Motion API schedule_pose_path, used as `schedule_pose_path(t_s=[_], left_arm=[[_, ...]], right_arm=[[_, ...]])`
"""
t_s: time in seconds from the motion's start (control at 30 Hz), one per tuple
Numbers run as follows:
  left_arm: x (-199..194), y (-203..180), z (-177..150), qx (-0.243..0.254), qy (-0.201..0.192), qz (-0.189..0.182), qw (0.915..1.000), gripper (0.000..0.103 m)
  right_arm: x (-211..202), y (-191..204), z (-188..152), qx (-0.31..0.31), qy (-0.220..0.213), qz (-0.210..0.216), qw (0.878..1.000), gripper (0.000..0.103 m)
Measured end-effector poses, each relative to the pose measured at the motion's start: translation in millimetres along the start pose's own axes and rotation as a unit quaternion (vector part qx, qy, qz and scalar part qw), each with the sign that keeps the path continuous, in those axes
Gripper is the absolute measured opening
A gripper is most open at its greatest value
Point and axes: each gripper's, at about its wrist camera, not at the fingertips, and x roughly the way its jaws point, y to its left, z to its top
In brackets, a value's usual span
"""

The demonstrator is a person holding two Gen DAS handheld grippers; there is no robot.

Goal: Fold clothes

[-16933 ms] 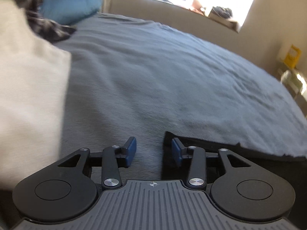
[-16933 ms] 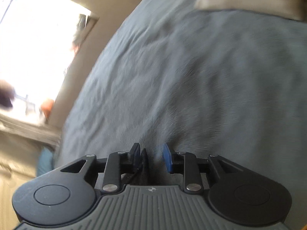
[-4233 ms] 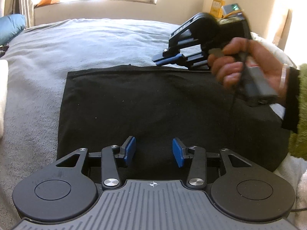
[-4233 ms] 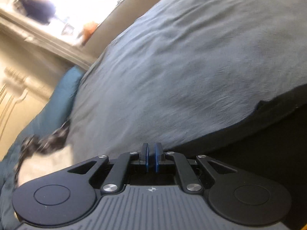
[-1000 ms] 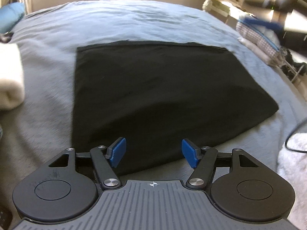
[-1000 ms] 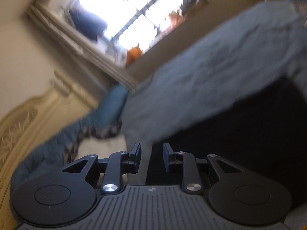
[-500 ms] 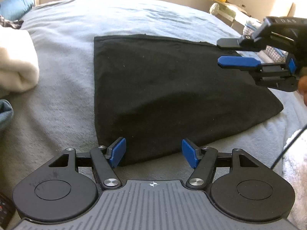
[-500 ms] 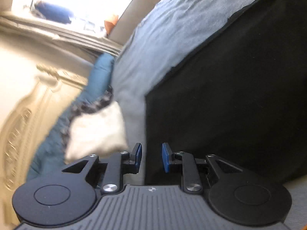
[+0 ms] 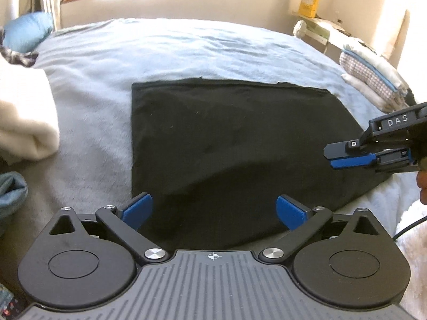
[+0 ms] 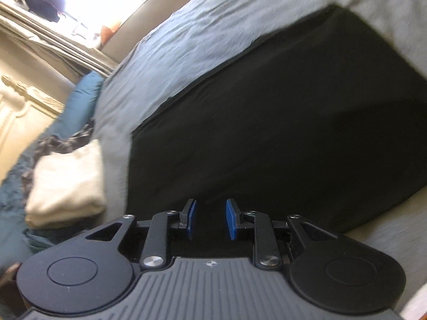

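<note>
A black garment [image 9: 234, 144] lies flat on the grey-blue bedspread [image 9: 165, 48], folded into a rough rectangle. My left gripper [image 9: 213, 210] hovers over its near edge, its jaws opening wide with nothing pressed between the blue pads. In the left wrist view my right gripper [image 9: 336, 157] reaches in from the right edge, above the garment's right corner. The right wrist view shows the right gripper [image 10: 210, 220] with a small gap between its pads, over the same black garment [image 10: 280, 133], and nothing held.
A folded cream cloth [image 9: 24, 122] lies on the bed to the left, also seen as cream cloth [image 10: 66, 184]. A blue pillow [image 9: 26, 32] is at the far left. A stack of folded laundry [image 9: 373, 80] sits beyond the bed's right edge.
My left gripper's jaws have spread much wider. The right gripper has sunk toward the garment's right corner.
</note>
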Motion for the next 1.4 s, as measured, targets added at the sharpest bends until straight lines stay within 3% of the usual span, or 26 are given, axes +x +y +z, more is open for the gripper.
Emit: schedule_pose_path(t_s=[0.2, 0.5, 0.87, 1.4], left_arm=[[7, -14, 10, 0.014, 0.002, 0.03, 0.9994, 0.103], [8, -7, 24, -0.071, 0.02, 0.073, 0.9946, 0.103], [12, -7, 18, -0.078, 0.061, 0.074, 0.9924, 0.103], [3, -12, 24, -0.071, 0.016, 0.062, 0.9954, 0.103]], right_arm=[[-5, 0, 0, 0.005, -0.005, -0.009, 1.0, 0.027], [-2, -3, -2, 0.01, 0.006, -0.017, 1.0, 0.03], [2, -2, -4, 0.01, 0.013, -0.019, 1.0, 0.033], [6, 2, -6, -0.003, 0.015, -0.027, 1.0, 0.035]])
